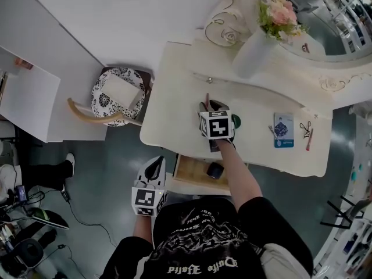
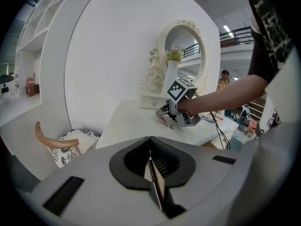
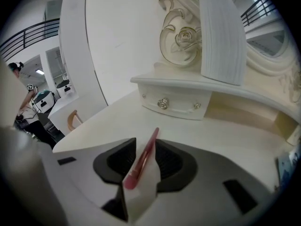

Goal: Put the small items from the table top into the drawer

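In the head view we see the right gripper (image 1: pixel 209 108) over the table top (image 1: pixel 174 92), a pink stick (image 1: pixel 207 99) poking out past its tip. The left gripper (image 1: pixel 153 168) hangs beside the open drawer (image 1: pixel 190 173), which holds a dark item (image 1: pixel 215 170). In the left gripper view we find the jaws pressed together, with nothing between them. In the right gripper view the jaws are clamped on the pink stick (image 3: pixel 145 155) — table top beneath.

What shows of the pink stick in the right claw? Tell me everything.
The pink stick is slim, straight and glossy, plastic by its look, wider at the near end. The right claw is shut on it; its thin tip juts past the jaws, over the cream table top. Whether it touches the table is unclear.
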`<state>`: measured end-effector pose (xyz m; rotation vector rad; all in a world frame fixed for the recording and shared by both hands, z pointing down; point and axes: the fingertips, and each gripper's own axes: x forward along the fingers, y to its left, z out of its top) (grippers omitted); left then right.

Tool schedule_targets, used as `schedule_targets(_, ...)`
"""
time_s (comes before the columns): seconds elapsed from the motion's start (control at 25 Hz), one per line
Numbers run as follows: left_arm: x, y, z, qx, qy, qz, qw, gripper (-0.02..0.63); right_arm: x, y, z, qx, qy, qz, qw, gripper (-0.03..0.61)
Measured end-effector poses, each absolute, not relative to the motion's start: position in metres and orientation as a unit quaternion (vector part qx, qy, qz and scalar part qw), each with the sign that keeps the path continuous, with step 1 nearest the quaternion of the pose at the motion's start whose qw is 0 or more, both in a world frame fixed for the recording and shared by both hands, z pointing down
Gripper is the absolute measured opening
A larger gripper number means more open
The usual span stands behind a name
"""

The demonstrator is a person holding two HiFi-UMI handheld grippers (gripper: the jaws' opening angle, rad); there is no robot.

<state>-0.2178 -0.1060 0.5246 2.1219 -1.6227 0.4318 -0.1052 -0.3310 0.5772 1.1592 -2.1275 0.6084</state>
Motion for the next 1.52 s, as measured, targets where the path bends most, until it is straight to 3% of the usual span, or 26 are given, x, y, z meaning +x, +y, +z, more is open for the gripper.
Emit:
schedule_targets(0.2,-0.22,-0.107,0.526,0.765,-0.586,0.156,0.217,0.015,-0.103,-0.332,0.583,0.446,-0.795,0.235,0.336,0.125)
schedule_targets(0.44,-0.223,-0.107,0.528,0.763,-0.589,0.156,0.217,0.015,-0.095,-0.337,0.586,0.459,-0.779,0.246,0.349,0.054)
schedule_targets(0.88,-0.222,-0.106,0.527,0.758,-0.593,0.144,0.231,0.015,-0.096,-0.337,0.583,0.453,-0.787,0.205,0.364,0.051)
schedule_targets(1.52,-0.222,-0.112,0.525,0.761,-0.594,0.134,0.225,0.015,-0.085,-0.31,0.553,0.46,-0.81,0.177,0.317,0.051)
